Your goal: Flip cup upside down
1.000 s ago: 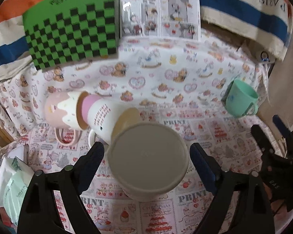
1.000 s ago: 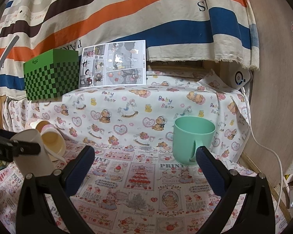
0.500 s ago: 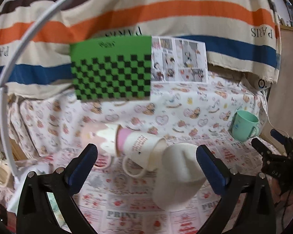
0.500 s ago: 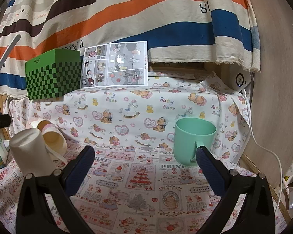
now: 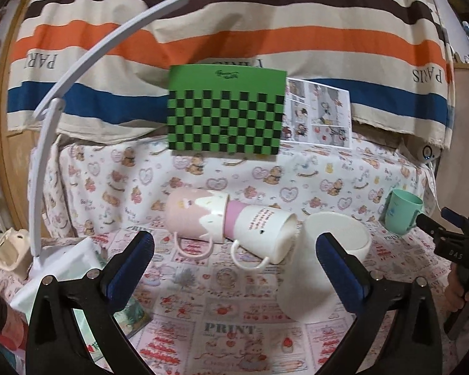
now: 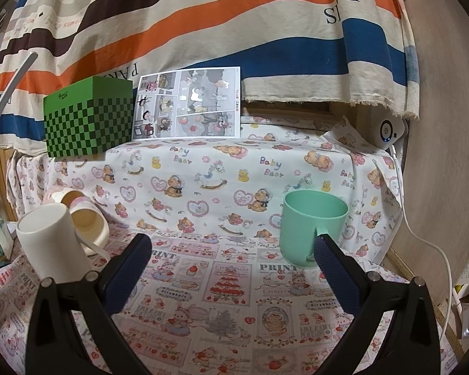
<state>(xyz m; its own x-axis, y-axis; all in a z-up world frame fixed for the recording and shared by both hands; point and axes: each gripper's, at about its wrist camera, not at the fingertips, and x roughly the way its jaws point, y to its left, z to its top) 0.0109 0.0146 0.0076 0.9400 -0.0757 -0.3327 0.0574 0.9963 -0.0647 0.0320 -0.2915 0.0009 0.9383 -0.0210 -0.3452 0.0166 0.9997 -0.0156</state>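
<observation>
A plain white cup (image 5: 322, 265) stands upside down on the printed cloth, flat base up; it also shows at the left of the right wrist view (image 6: 54, 243). My left gripper (image 5: 234, 250) is open and empty, drawn back from the cup, its right finger overlapping the cup's side in the view. A mint green mug (image 6: 311, 226) stands upright, mouth up, handle toward me; it shows small in the left wrist view (image 5: 401, 211). My right gripper (image 6: 231, 254) is open and empty, just in front of the green mug.
A pink mug (image 5: 195, 215) and a white mug (image 5: 261, 231) lie nested on their sides beside the white cup. A green checkered box (image 5: 225, 114) and a comic sheet (image 6: 187, 103) stand on the raised ledge behind. A white lamp arm (image 5: 62, 100) rises at left.
My left gripper let go of the white cup and drew back and up; the cup now stands upside down on the cloth. My right gripper has barely moved.
</observation>
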